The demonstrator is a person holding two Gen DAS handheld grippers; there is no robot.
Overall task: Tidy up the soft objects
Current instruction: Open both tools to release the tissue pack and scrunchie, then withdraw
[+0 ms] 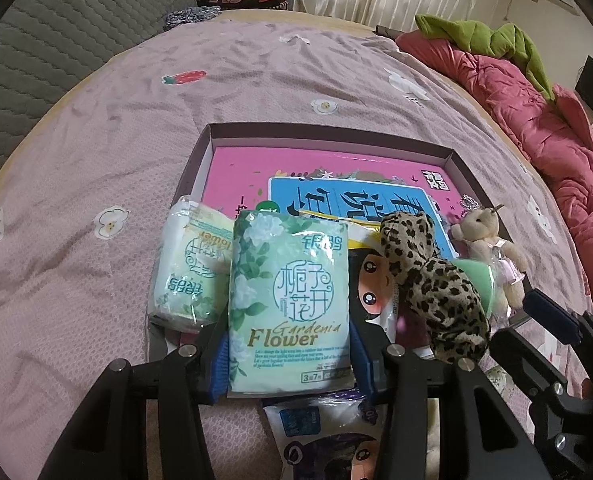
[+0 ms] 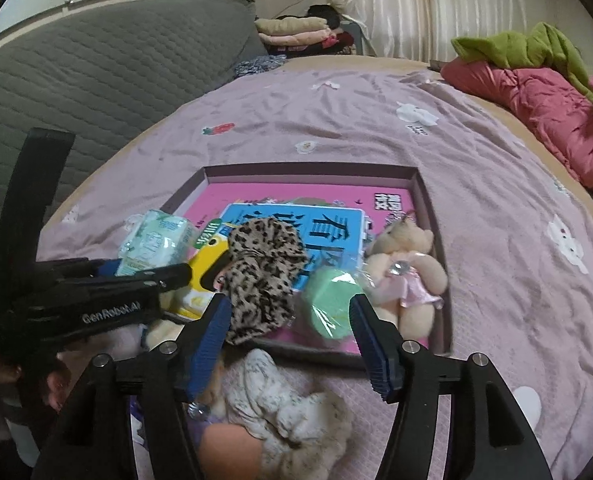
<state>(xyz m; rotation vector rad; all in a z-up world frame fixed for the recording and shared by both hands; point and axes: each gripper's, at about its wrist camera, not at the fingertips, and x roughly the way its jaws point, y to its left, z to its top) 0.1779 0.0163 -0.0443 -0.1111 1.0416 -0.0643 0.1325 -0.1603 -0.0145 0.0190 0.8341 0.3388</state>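
The tissue pack point(image 1: 290, 304), green with "Gardenia Flower" printed on it, stands upright between the blue pads of the left gripper point(image 1: 290, 354), over the near left corner of the tray point(image 1: 336, 130). The jaws stand about half open and both pads press the pack's lower sides, so it is held. A second tissue pack point(image 1: 186, 268) lies just to its left, over the tray's left edge.

The right gripper point(image 2: 292, 320) hangs over the tray's near edge with its jaws wide and nothing gripped. Its left pad sits just beside the leopard scrunchie point(image 2: 262, 276), whether touching I cannot tell; its right pad is just beside the wrapped green sponge point(image 2: 330, 300). Both things lie in the tray, side by side.

A small bear point(image 2: 406, 276) in a pink dress lies along the tray's right wall, just right of the sponge. Under everything lies a pink book point(image 2: 324, 196) with a blue panel, covering the tray floor. A yellow packet point(image 2: 208, 264) shows left of the scrunchie.

Outside the tray, at the near edge, a pale furry cloth point(image 2: 292, 412) lies on the pink bedspread point(image 2: 496, 208). A red quilt point(image 2: 552, 120) with a green garment point(image 2: 536, 46) on it is heaped at the far right.
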